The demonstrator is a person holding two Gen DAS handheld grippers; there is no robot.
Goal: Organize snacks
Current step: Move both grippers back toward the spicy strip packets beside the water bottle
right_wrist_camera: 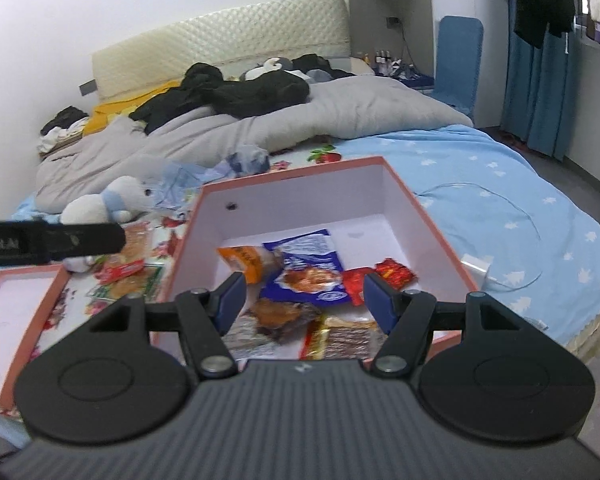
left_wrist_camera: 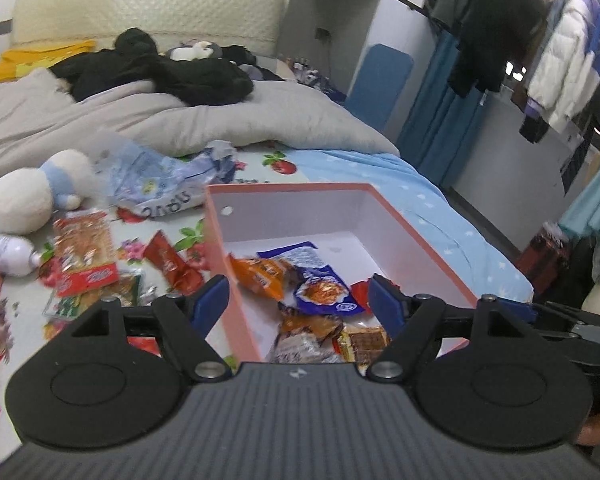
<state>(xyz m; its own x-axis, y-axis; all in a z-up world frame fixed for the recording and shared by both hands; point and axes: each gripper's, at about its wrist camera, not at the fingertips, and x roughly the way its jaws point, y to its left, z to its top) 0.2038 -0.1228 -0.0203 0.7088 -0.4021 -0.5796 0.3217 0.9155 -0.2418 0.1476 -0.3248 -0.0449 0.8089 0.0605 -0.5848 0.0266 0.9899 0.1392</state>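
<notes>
snacks: loose packets (left_wrist_camera: 86, 258), left of frame, light, crinkly; pinch a flat sealed edge
left tongs (left_wrist_camera: 296, 300): released, empty
right tongs (right_wrist_camera: 304, 296): released, empty

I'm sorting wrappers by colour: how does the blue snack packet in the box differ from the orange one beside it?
The blue snack packet is the bigger of the two and lies flat and fully in view; the orange packet is smaller and partly hidden behind the right gripper's finger. The blue one shows a food picture; the orange one shows only print. Both lie inside the pink box, touching each other.
</notes>
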